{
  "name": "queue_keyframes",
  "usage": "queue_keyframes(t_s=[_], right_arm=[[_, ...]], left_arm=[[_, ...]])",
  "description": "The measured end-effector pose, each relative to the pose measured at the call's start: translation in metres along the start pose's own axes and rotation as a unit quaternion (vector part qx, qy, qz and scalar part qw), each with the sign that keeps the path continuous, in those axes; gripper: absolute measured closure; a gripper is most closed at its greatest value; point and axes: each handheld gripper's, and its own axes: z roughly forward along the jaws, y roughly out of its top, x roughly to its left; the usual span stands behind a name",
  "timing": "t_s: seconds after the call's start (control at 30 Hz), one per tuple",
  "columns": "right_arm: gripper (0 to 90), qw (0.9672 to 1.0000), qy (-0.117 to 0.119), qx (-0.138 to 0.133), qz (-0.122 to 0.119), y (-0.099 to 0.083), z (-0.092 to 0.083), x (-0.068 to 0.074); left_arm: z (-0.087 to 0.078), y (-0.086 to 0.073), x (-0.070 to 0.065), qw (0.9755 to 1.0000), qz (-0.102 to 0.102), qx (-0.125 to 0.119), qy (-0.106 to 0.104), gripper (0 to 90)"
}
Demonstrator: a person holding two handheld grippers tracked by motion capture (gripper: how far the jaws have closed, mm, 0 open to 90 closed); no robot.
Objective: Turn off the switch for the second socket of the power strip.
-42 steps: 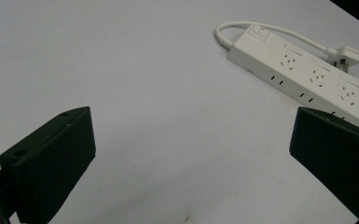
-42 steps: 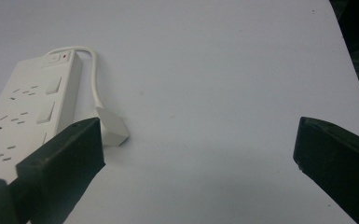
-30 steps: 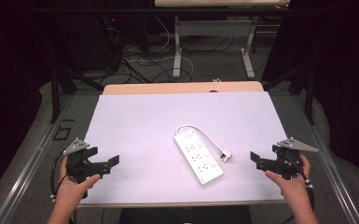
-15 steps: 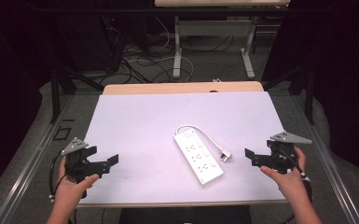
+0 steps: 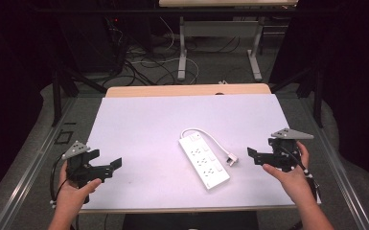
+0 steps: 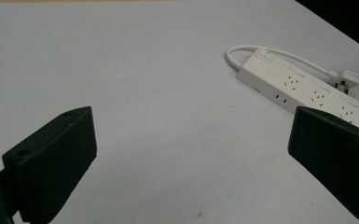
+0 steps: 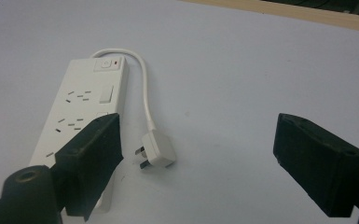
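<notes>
**Right gripper closes in on the power strip's plug**

The white power strip [image 5: 204,161] lies slantwise near the middle of the white table [image 5: 144,120], its short cable [image 5: 214,139] looping from the far end round to the plug [image 5: 231,160], which rests on the table just right of the strip.

Over the last second the right gripper [image 5: 252,154] has moved left, from near the table's right edge to a spot near the plug, jaws spread wide and empty. That reads as the start of a reach for the plug. The left gripper [image 5: 116,163] has stayed at the near left, well apart from the strip, jaws also wide and holding nothing.

The right gripper view shows the plug's [image 7: 155,151] pins and the strip's switch, too small to make out from above. The left gripper view takes in the strip [image 6: 307,91] from its side.
</notes>
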Motion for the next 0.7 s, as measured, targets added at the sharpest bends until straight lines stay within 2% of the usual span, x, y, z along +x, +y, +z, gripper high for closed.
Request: queue_keyframes(t_s=[0.23,0.43,0.7], right_arm=[[18.7,0.9998,0.001,0.009,-0.016,0.006,0.007,0.006],[21.8,0.9998,0.009,0.017,-0.010,0.010,0.015,0.010],[26.8,0.9991,0.025,0.029,-0.018,0.015,0.026,0.017]], left_arm=[[0.000,-0.001,0.000,1.0000,-0.001,0.000,0.000,1.9],[-0.001,-0.001,-0.001,1.0000,-0.001,-0.003,0.000,2.0],[-0.001,-0.001,0.000,1.0000,-0.003,-0.003,0.000,2.3]])
